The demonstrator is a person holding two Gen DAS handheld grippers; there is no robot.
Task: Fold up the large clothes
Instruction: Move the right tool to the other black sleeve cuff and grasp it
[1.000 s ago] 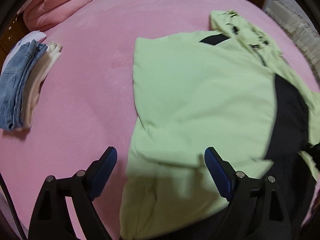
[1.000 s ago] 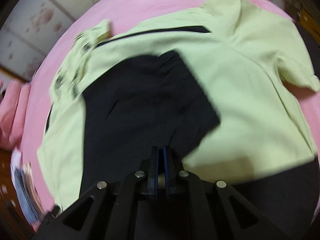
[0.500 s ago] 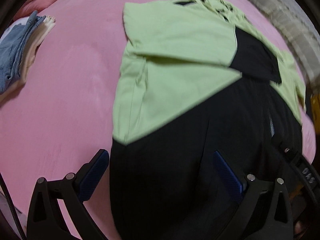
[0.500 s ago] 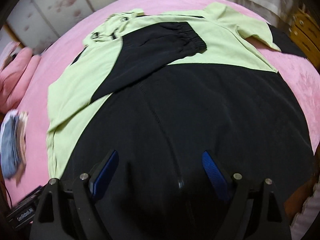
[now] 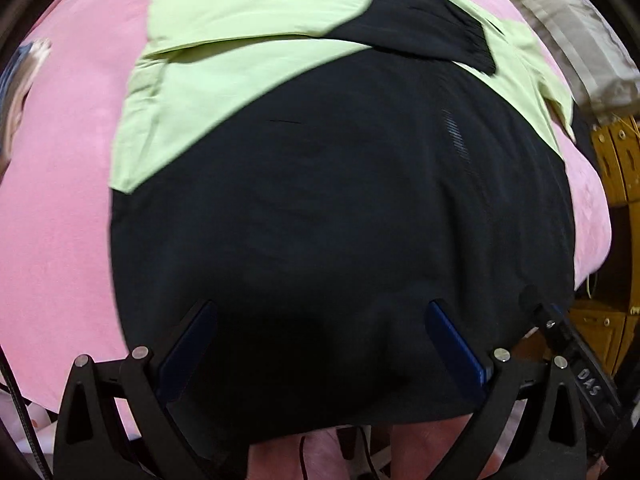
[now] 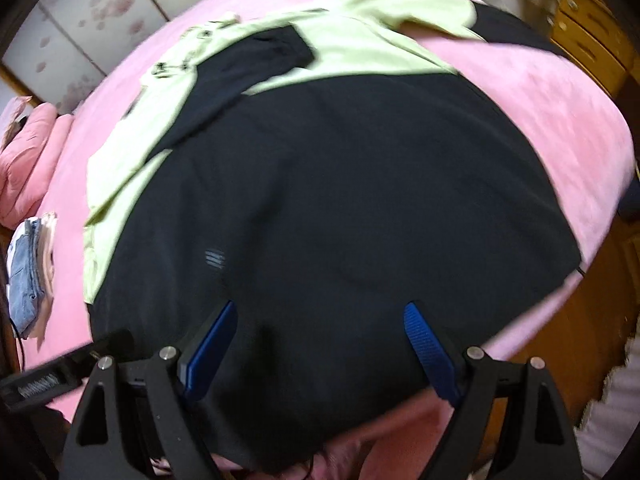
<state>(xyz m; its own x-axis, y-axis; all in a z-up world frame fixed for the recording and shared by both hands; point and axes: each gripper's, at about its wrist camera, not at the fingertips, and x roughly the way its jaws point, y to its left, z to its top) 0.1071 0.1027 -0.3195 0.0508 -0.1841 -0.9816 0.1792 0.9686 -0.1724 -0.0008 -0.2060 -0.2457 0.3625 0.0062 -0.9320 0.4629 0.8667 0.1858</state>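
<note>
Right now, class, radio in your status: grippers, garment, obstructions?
Left gripper open, right gripper open, both empty. Green-and-black jacket flat on pink bed, black sleeve folded across. Nothing obstructing.

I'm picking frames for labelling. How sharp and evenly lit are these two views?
Left wrist: motion blur smears the jacket edges, its black half nearly featureless. Right wrist: similar blur, folded clothes soft; fisheye bends the pink bed in both.

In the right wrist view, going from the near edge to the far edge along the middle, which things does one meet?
right gripper → black lower part of the jacket → folded black sleeve → green upper part → pink bedspread
</note>
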